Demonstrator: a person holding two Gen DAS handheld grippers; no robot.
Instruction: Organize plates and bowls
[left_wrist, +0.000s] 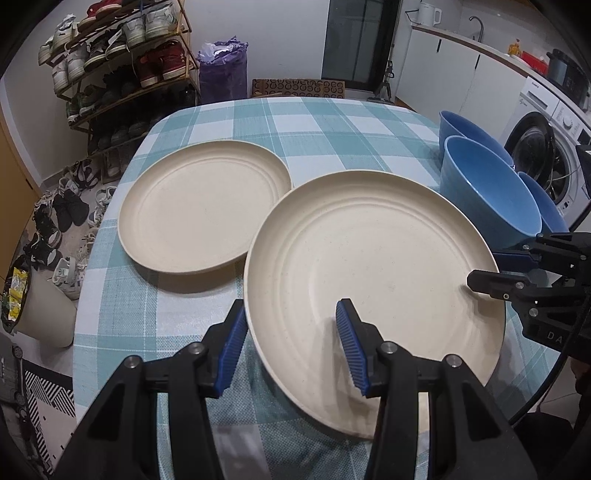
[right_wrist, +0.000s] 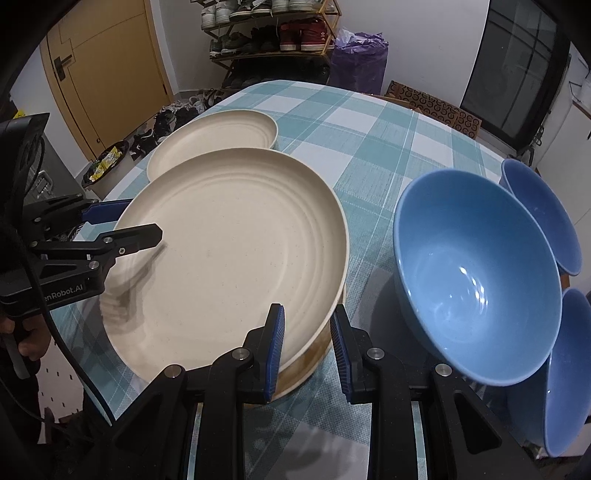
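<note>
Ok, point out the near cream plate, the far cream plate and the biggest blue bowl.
Near cream plate (left_wrist: 369, 258): left wrist view, centre of its inner face.
Far cream plate (left_wrist: 195, 210): left wrist view, centre of its flat base.
Biggest blue bowl (right_wrist: 476, 280): right wrist view, inside bottom.

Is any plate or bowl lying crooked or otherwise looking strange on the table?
Yes. The near cream plate sits tilted, its right edge raised on another plate under it. That lower plate shows a brownish stain along its rim. The far cream plate lies flat, and the blue bowls lean against each other.
</note>
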